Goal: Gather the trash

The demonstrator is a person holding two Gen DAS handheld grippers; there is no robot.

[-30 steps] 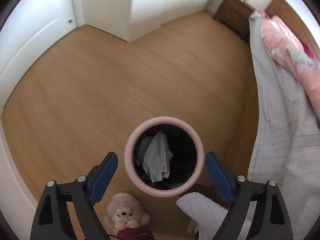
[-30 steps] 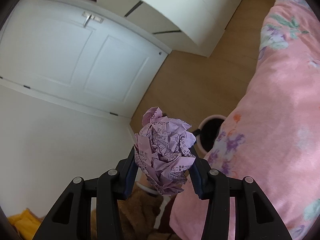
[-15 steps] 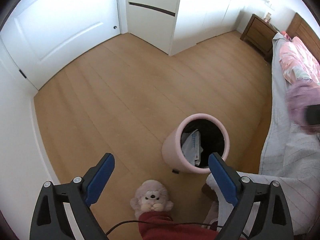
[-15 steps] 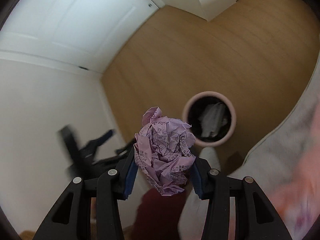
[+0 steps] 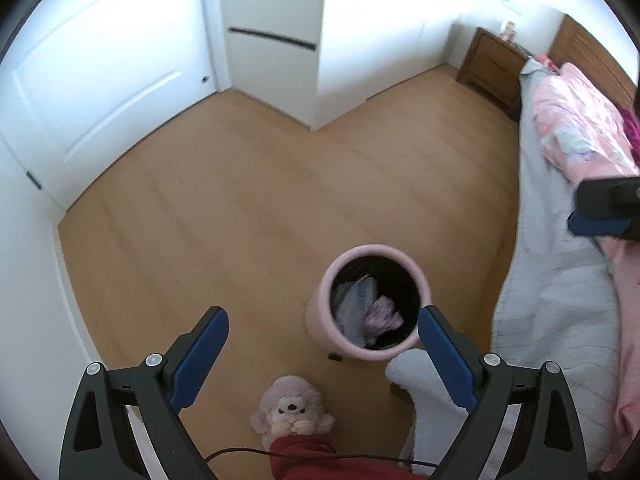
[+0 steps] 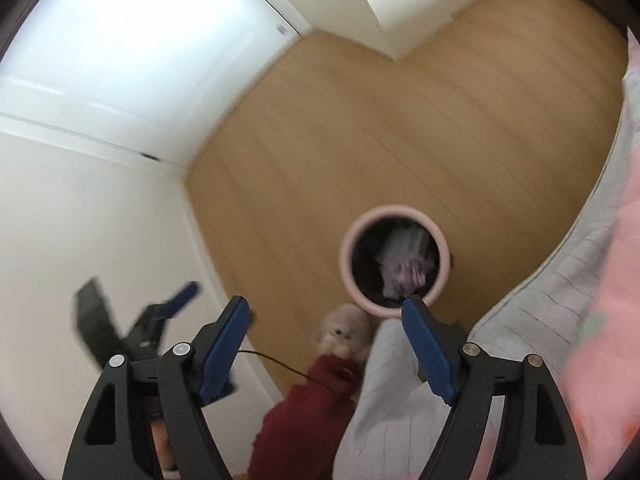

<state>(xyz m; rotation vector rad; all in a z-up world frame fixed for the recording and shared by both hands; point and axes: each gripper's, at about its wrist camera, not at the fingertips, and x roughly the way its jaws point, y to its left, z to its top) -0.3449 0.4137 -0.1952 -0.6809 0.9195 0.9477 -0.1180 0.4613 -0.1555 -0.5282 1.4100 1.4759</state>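
A pink round trash bin stands on the wooden floor beside the bed; it also shows in the right wrist view. Inside it lie white papers and a crumpled purple paper ball, which also shows in the right wrist view. My left gripper is open and empty, above and near the bin. My right gripper is open and empty, high above the bin; one of its blue fingers shows at the right edge of the left wrist view.
A pink plush toy lies on the floor in front of the bin. The bed with a grey sheet and pink quilt runs along the right. White door and wardrobe stand at the back, with a wooden nightstand.
My right gripper has opened and let go of the purple paper ball, which now lies in the bin. My left gripper has stayed open, its view shifting slightly.
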